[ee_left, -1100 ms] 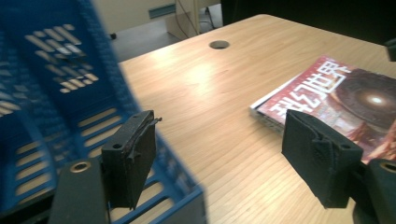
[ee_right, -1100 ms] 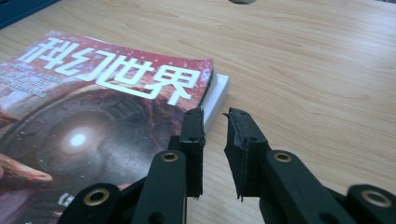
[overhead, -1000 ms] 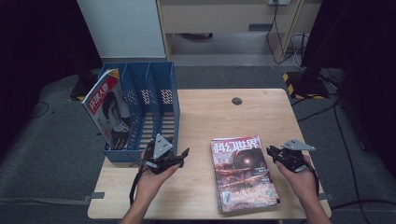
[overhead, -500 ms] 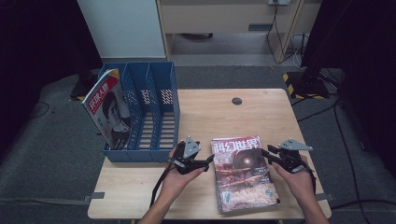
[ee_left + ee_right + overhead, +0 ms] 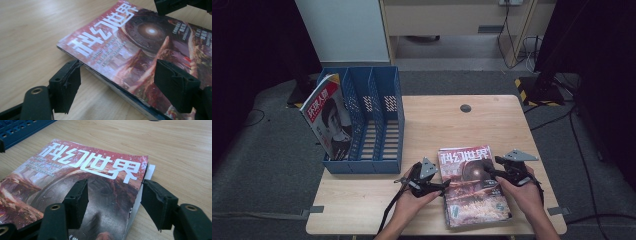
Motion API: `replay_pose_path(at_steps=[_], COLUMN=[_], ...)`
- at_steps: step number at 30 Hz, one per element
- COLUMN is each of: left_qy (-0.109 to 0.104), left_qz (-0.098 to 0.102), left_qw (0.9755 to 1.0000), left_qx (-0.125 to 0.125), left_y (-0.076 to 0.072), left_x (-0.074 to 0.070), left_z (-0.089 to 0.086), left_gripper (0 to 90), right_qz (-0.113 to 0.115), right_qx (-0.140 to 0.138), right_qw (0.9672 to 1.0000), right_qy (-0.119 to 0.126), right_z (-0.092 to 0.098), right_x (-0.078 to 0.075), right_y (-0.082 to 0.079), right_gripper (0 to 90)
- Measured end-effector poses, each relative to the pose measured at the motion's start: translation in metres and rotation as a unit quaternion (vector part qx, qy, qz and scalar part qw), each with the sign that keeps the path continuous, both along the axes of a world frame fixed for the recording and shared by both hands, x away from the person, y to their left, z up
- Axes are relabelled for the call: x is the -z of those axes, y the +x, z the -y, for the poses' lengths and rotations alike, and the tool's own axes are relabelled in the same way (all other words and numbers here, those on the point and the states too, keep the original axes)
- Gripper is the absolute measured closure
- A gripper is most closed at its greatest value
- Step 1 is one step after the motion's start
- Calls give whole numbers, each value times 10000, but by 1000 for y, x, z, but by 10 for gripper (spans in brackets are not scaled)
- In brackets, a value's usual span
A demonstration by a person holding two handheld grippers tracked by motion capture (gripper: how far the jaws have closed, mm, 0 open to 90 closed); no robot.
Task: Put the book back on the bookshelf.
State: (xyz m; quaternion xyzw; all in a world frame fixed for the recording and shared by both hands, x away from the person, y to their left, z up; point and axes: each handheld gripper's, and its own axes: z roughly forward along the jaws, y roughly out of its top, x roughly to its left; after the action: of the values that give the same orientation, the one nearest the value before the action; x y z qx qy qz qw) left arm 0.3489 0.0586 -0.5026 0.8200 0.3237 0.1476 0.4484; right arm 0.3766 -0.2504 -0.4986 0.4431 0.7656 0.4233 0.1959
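Left gripper [image 5: 439,186] now beside magazine [image 5: 472,187] (long axis toward person, title end away).

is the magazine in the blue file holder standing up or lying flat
Standing, tilted: the magazine leans in the end slot of the blue file holder.

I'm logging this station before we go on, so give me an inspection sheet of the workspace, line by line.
Surface: wooden table, bare apart from the items below.
Job's things: red magazine on top of a small stack, flat near the front edge.
Clutter: blue file rack at the left edge, one magazine leaning in its left slot; dark round spot on the tabletop.
Grippers: left tongs open at the stack's left edge; right tongs have just been opening, astride its right edge, pads not pressing.
Cables: one trails from the left tongs; more on the floor.
Surroundings: grey carpet, pale cabinet behind.
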Motion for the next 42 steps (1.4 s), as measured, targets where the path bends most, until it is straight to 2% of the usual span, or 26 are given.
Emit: replay_pose_path(at_steps=[2,4,8,11,17,19,21,25,27,29,36,42], left_qy=[19,-56,-104,-86,-126,-164,-177,-298,-320,-339,-465,-479], left_qz=[-47,-121,-253,-315,-418,-450,-478,-617,-623,-640,-703,-785], left_qw=[10000,9999,9996,9995,9990,9989,9987,9976,9975,9974,9964,9957], left_qx=[3,-3,2,-32,7,12,20,31,29,27,75,85], left_y=[0,0,1,1,1,1,2,4,5,5,7,8], left_x=[3,5,10,12,17,18,18,21,21,22,25,26], left_z=[3,5,6,6,8,9,8,7,7,7,7,6], left_gripper=[197,195,190,182,178,174,171,168,166,165,157,143], right_qz=[-50,-129,-261,-259,-247,-241,-316,-418,-440,-420,-386,-327], right_qx=[-23,-82,-222,-260,-236,-185,-111,-123,-210,-236,-249,-252], right_qw=[10000,9998,9994,9993,9994,9995,9994,9991,9988,9988,9989,9991], right_qy=[24,84,16,-10,53,-34,-110,-19,-14,-79,-77,-88], right_z=[0,-1,-7,-9,-10,-10,-8,-6,-7,-9,-8,-9], right_x=[2,3,8,9,11,11,13,15,15,16,15,15], right_y=[1,1,2,2,1,2,3,4,4,4,3,3], right_gripper=[361,338,310,292,249,198,188,209,217,211,238,260])
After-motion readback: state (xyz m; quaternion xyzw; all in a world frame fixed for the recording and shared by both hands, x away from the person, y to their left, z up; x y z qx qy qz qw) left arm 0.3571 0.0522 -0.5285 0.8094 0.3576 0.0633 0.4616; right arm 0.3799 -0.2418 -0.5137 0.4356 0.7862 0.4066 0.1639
